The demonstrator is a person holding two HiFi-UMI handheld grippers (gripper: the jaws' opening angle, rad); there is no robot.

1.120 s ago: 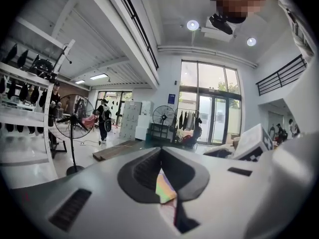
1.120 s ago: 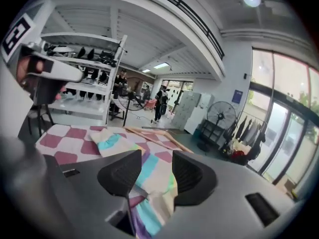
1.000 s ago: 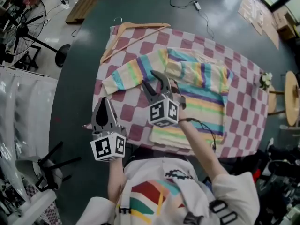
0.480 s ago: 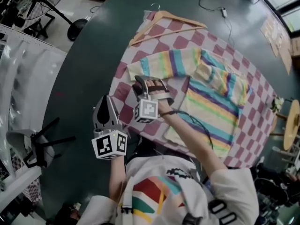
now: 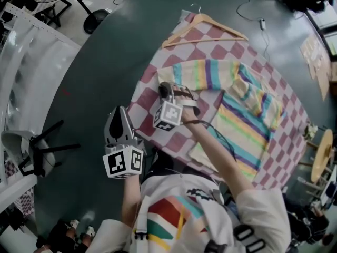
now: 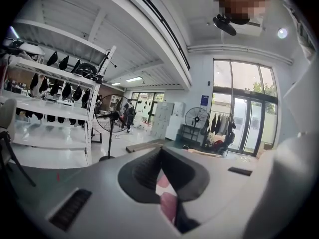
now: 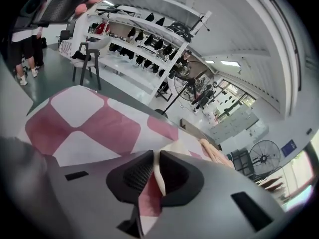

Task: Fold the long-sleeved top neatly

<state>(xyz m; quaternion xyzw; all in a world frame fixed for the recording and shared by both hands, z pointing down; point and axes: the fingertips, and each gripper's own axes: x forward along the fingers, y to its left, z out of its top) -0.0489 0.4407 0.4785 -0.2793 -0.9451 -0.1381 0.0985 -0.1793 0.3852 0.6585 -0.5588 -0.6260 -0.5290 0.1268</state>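
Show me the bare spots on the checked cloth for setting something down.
Free: the checked cloth between the hanger and the sleeve; also the strip right of the striped top, out to the cloth's edge. Crowded: the near-left corner, where the right gripper, jaws closing on the sleeve's cuff, and its arm cross.

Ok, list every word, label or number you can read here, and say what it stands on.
No text here is legible.
The blue wall sign beside the glass doors: too small to read.
The person's printed shirt: coloured shapes only, no letters.
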